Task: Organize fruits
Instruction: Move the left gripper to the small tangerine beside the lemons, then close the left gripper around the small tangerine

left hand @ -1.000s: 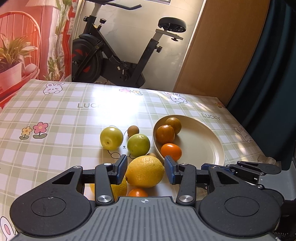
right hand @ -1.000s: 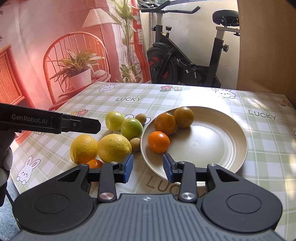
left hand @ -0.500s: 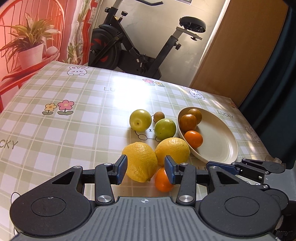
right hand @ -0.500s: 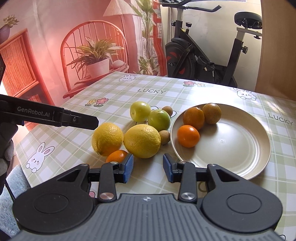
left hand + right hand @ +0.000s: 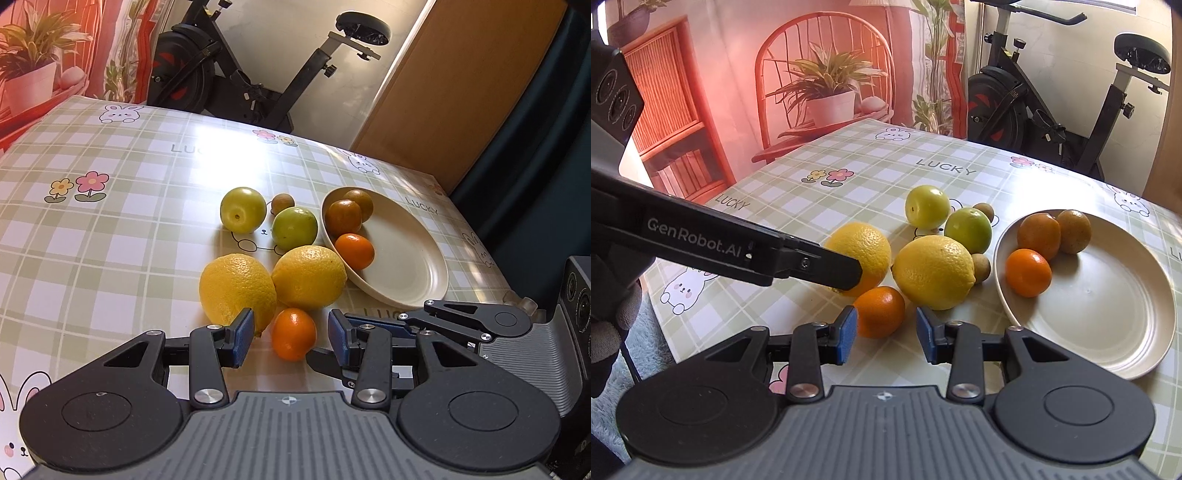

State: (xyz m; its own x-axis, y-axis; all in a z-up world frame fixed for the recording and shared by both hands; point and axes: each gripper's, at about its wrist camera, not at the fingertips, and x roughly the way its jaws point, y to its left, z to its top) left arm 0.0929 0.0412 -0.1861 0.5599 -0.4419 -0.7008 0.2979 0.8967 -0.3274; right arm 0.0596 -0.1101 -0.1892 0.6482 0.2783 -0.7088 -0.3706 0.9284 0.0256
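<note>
A small orange [image 5: 293, 334] lies on the checked tablecloth between the fingers of my left gripper [image 5: 291, 338], which is open; its blue pads stand clear of the peel. My right gripper [image 5: 885, 338] is open too, with the same small orange [image 5: 879, 312] just ahead of its left pad. Two big lemons [image 5: 238, 291] [image 5: 310, 282] lie behind it. The cream plate [image 5: 406, 269] on the right holds a bright orange [image 5: 354, 251] and two brownish ones [image 5: 343, 218]. In the right wrist view, the left gripper's black finger [image 5: 820, 264] reaches in front of the left lemon [image 5: 864, 247].
Two green-yellow round fruits [image 5: 243, 214] [image 5: 294, 227] and a small brown fruit [image 5: 282, 203] lie behind the lemons. Another small brown fruit [image 5: 980, 266] sits between the right lemon and the plate [image 5: 1100, 306]. An exercise bike [image 5: 229, 70] stands beyond the table's far edge.
Both grippers have moved left and lower, the left from the big lemon and the right from the plate's rim to the small orange. Neither pair of jaws has changed its gap.
</note>
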